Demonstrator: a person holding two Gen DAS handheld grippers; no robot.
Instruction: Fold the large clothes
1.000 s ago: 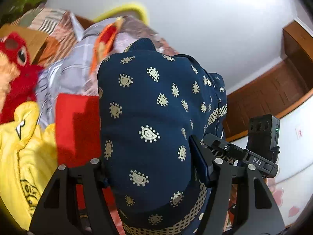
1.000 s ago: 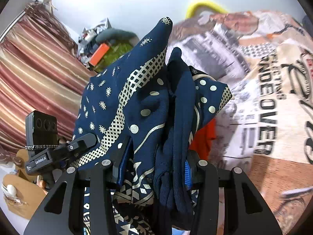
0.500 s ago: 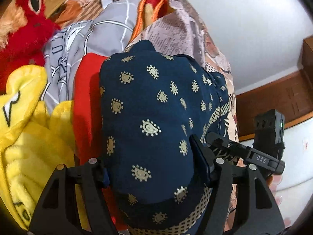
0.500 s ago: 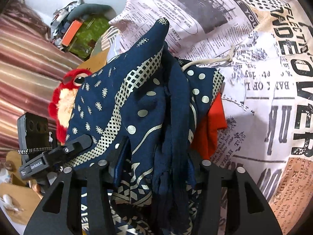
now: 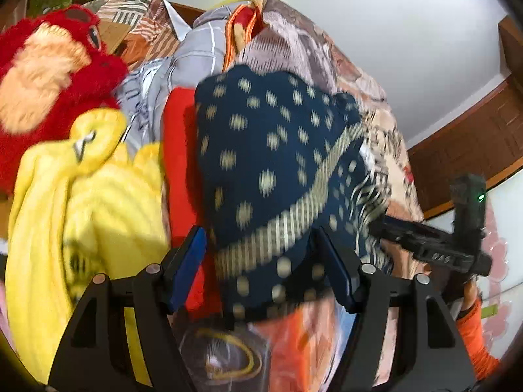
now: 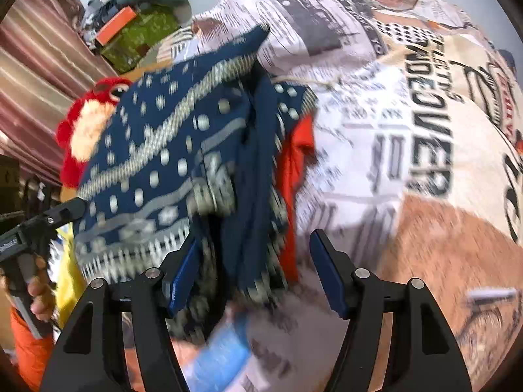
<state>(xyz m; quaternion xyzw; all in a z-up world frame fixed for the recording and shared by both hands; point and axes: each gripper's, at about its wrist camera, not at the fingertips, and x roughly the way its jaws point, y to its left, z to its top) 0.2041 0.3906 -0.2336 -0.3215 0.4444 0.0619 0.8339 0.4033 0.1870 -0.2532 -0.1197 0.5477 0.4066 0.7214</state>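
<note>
Between both pairs of jaws, the folded navy patterned garment sits on the newsprint bedspread. The left gripper brackets it, open; the right gripper, jaws just widened, stands clear on its right side.

Two wrist cameras, close above the bed
Each looks steeply down between its own tongs; both share the dark blue patterned cloth and the red plush toy.

soft matt printed navy cloth, fuzzy red plush toy
</note>
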